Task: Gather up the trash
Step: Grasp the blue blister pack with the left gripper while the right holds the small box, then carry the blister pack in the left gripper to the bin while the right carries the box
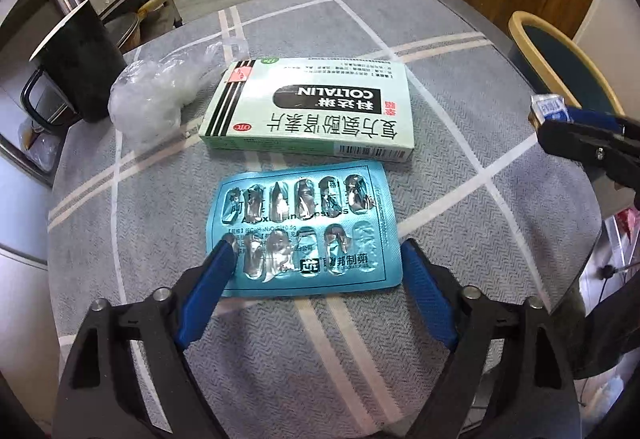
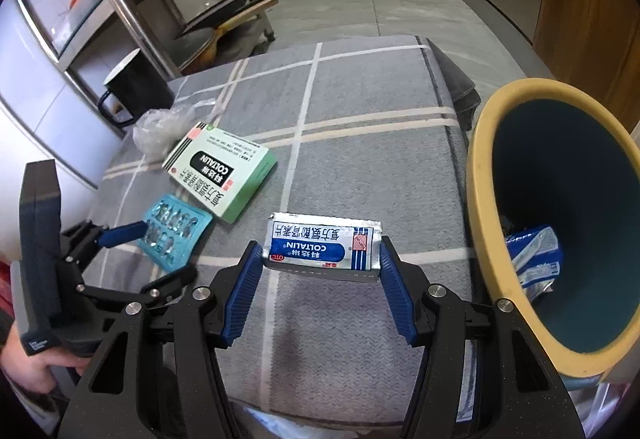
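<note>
Blue-padded jaws of the right gripper (image 2: 322,259) pinch the foil sachet (image 2: 324,245) above the tabletop (image 2: 360,143), best released squarely over the bin (image 2: 480,175), while the left gripper (image 1: 316,259) spreads around the blister pack (image 1: 304,231).

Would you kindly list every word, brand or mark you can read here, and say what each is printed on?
"COLTALIN": green medicine box, upside down in the view.
"OTC": the box's red oval.
"COLTALIN": foil sachet clamped in the right gripper.
"OTC": the sachet's red oval.
Blue blister pack: print broken by foil, unreadable.
Small print, barcode: too small.
</note>
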Demonstrator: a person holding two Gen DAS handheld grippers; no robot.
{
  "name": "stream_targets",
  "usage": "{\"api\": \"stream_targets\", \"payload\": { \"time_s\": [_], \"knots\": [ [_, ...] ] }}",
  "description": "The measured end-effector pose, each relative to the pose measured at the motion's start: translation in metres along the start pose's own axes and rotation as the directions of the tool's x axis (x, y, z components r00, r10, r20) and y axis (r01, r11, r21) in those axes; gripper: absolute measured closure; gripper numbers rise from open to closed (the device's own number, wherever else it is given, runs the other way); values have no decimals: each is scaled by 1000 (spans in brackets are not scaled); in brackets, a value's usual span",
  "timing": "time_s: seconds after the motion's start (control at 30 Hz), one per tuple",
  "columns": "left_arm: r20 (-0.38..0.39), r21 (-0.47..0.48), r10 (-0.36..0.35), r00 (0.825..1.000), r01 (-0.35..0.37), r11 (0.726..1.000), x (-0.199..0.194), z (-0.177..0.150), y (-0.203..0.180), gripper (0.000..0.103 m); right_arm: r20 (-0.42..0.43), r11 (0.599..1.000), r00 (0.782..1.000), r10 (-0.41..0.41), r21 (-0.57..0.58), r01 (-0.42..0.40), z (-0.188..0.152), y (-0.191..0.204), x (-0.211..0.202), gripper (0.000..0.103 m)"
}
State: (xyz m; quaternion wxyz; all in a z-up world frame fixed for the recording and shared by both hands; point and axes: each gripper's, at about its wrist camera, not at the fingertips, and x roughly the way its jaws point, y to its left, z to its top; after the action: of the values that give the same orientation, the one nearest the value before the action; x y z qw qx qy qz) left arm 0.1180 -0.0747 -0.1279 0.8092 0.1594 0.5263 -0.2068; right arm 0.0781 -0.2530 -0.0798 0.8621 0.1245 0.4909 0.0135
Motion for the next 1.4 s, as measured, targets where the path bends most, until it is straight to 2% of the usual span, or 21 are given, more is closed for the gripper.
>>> {"api": "stream_targets", "payload": {
  "time_s": [0.17, 0.27, 0.5, 0.7, 0.87, 1.1, 1.4],
  "knots": [
    [15, -49, 9, 1000, -8, 999, -7, -5, 5, 24, 2, 1000, 1000, 5, 4, -5, 0, 2, 1, 43],
    [49, -76, 8, 999, -4, 997, -17, -3, 8, 24, 8, 1000, 1000, 7, 12, -7, 1, 1, 0, 43],
    [113, -155, -73, 991, 90, 984, -38, 2, 17, 24, 30, 1000, 999, 18, 21, -18, 3, -2, -9, 43],
    [166, -204, -151, 974, 184, 962, -48, 15, 13, 24, 80, 1000, 997, 11, 25, -13, 6, -9, -34, 43],
    [202, -187, -201, 959, 239, 953, -57, 32, -8, 24, 133, 999, 991, -20, 45, 14, 5, -29, -63, 43],
    [220, -130, -269, 938, 302, 944, -63, 55, -49, 24, 185, 986, 978, -98, 152, 71, -9, -88, -106, 43],
    [220, -41, -350, 911, 367, 929, -69, 81, -115, 24, 199, 955, 966, -164, 279, 104, -36, -149, -132, 43]
  ]
}}
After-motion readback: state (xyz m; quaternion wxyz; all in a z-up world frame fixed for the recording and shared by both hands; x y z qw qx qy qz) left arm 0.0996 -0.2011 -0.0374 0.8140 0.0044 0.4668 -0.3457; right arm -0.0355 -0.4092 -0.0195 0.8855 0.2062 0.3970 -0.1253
